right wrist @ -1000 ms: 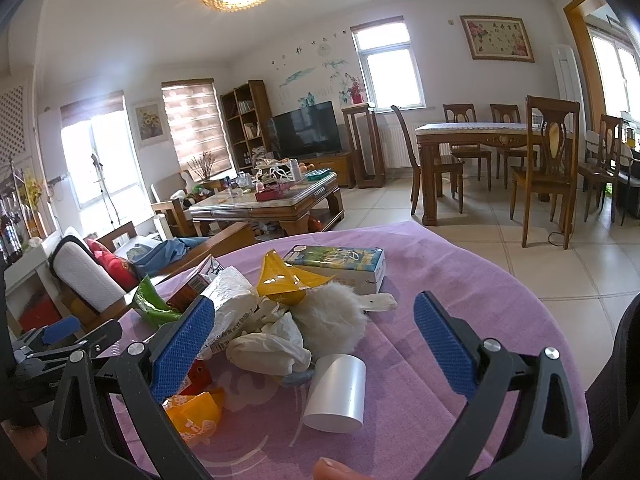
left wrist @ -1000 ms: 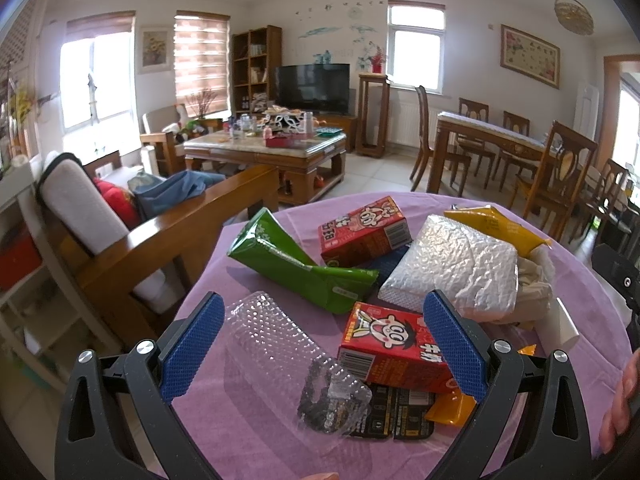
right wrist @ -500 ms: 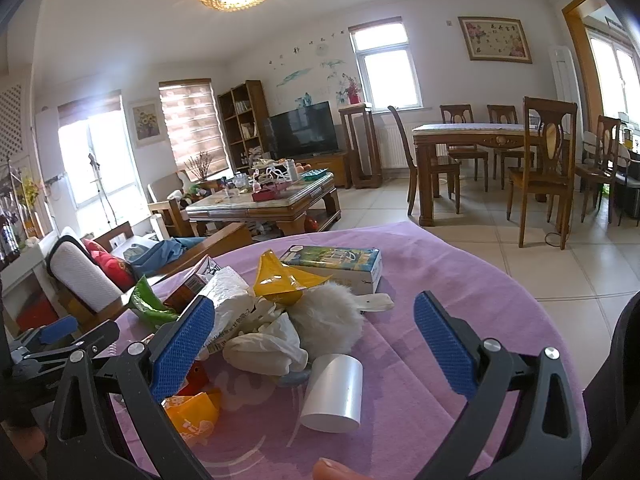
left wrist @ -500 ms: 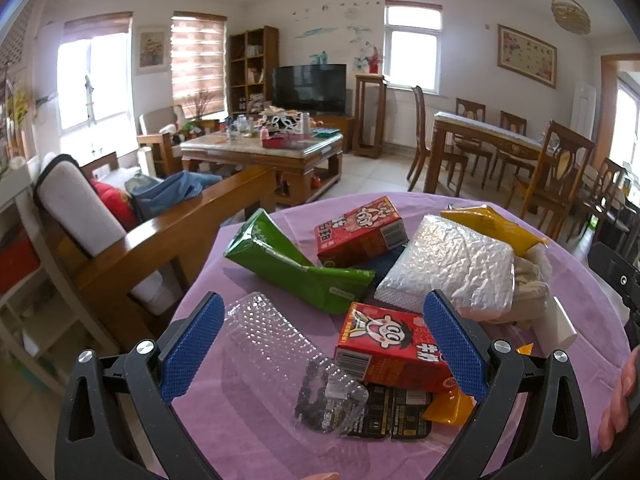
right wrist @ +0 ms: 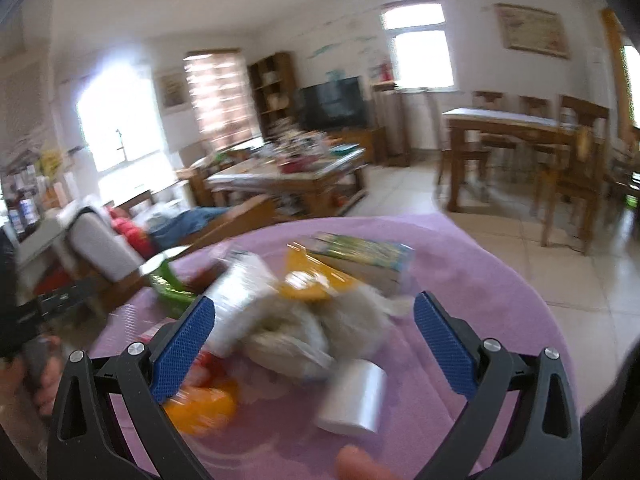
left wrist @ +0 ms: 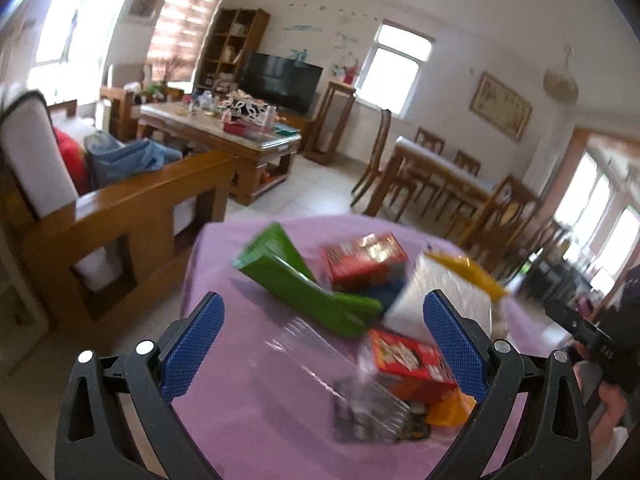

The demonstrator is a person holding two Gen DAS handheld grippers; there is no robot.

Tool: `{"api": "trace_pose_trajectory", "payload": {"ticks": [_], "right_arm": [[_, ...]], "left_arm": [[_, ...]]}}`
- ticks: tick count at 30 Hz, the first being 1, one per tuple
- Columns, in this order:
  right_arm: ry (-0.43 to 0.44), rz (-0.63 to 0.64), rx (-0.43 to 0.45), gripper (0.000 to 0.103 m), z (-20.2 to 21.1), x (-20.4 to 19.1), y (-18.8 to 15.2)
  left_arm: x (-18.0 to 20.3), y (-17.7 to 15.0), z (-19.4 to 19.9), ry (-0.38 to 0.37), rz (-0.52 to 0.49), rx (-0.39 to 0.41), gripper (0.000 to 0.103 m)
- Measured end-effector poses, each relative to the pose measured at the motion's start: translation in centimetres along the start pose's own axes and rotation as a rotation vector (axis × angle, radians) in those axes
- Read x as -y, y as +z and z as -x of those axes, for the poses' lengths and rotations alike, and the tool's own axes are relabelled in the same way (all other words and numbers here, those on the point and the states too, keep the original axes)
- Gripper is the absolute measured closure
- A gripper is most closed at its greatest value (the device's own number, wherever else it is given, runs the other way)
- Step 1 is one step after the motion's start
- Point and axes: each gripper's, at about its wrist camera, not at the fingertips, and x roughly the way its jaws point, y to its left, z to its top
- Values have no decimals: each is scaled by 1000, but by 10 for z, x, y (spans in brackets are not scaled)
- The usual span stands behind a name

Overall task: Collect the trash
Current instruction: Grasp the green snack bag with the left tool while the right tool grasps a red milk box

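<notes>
Both my tongs gape wide, holding nothing: left gripper [left wrist: 324, 344] above clear crinkled plastic tray [left wrist: 320, 356] on round purple-clothed table [left wrist: 248, 408], green foil snack bag [left wrist: 296, 284] beyond; right gripper [right wrist: 314, 346] over blurred heap of white crumpled wrappers [right wrist: 288, 332], white cylindrical cup [right wrist: 354, 398] toppled beside.

Your left approach: bare purple tablecloth [left wrist: 248, 412] ahead-left is passable; green packet [left wrist: 296, 284] and red cartons [left wrist: 408, 360] obstruct right. Your right approach: crumpled wrappers [right wrist: 296, 332] and white roll [right wrist: 354, 404] block centre.
</notes>
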Motion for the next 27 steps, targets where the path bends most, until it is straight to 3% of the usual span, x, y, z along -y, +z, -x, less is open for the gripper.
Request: {"api": "trace_pose_trajectory", "payload": {"ticks": [4,8,10,15,18,20,25,27], "right_arm": [[106,47,-118,5,-32,-33,42],[148,68,-374,5,-105,-63,66],[160,75,-457,5,-135,-70,71],[188,75,-649,5,-195,-78,73],[186,9,-745,5,-220,-75,68],[220,-22,-788,5,-229,-77,63],[248,5,-818,21,-240,-93,56],[211,57,-795,41,-239,-101,56]], "left_arm": [[-31,23,-31,-102,101,-98,5],[-40,29,-79,-137,157,-222,5],[-42,29,-102,-165,196,-269,6],[-49,26,-140,-202,258,-356,25],[-47,25,-151,-187,245,-356,31],[-48,23,-161,-203,253,-375,42],[-42,22,-164,-144,186,-364,51],[-39,21,-162,-116,165,-360,57]]}}
